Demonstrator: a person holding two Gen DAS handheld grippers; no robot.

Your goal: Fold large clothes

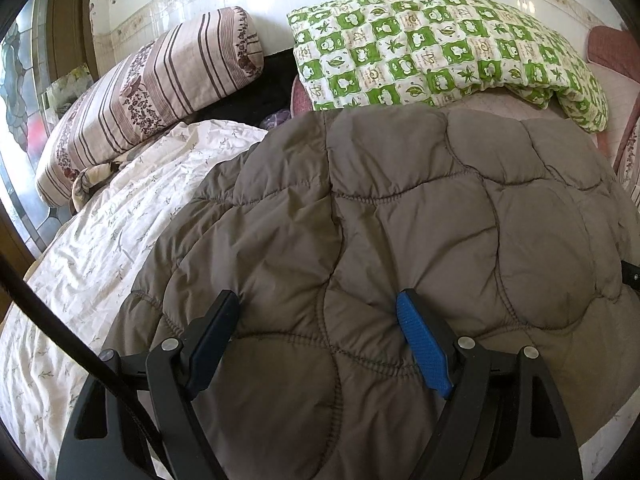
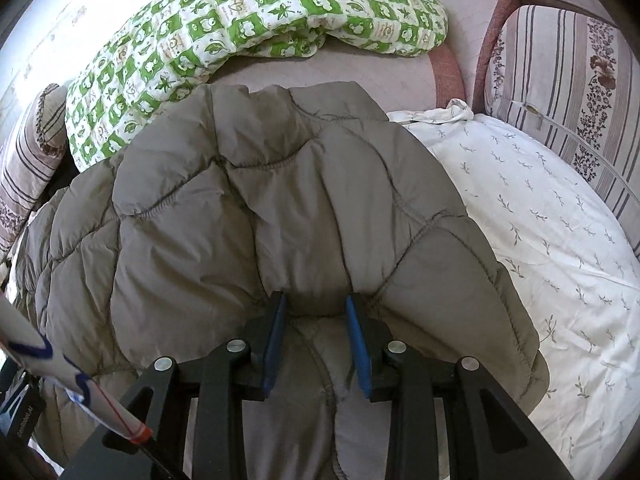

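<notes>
Nearby, green quilt (image 1: 436,46) borders grey coat (image 1: 400,208).

Home bedroom, bed sheet (image 2: 540,220), striped pillow (image 1: 152,92), checked quilt (image 1: 440,44)

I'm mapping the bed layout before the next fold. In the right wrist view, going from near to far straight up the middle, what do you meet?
Right gripper, pinching a fold of the padded grey-brown coat → bare pinkish mattress → green-and-white checked quilt.
</notes>
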